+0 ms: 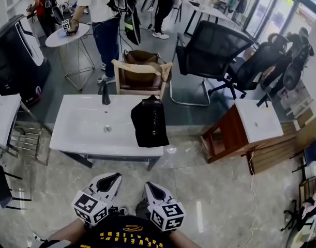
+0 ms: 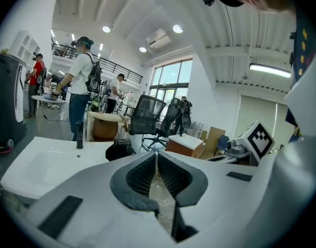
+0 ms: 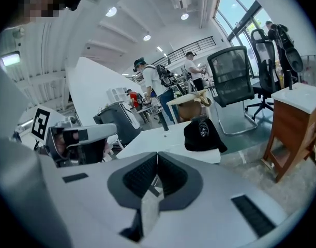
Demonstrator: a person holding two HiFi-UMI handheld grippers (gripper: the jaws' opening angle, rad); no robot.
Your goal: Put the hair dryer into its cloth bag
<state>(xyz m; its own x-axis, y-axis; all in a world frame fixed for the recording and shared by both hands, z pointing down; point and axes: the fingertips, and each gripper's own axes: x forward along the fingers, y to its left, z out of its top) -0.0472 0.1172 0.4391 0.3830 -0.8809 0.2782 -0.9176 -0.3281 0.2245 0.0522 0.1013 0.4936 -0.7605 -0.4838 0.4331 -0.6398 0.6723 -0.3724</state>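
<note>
A black cloth bag (image 1: 150, 122) lies crumpled on the right part of the white table (image 1: 80, 133); it also shows as the bag (image 2: 119, 150) and the bag (image 3: 201, 134). A slim black upright object (image 1: 104, 93) stands at the table's far edge, and I cannot tell whether it is the hair dryer. My left gripper (image 1: 110, 180) and right gripper (image 1: 153, 189) hang side by side close to my body, well short of the table. The left gripper (image 2: 156, 156) and the right gripper (image 3: 157, 156) are both shut, with nothing between their pads.
Behind the table stand a wooden chair holding a brown bag (image 1: 142, 74) and a black office chair (image 1: 212, 50). A wooden side table with a white top (image 1: 245, 128) is at the right. A metal rack (image 1: 23, 133) and a dark machine (image 1: 15, 56) are at the left. People stand at the back.
</note>
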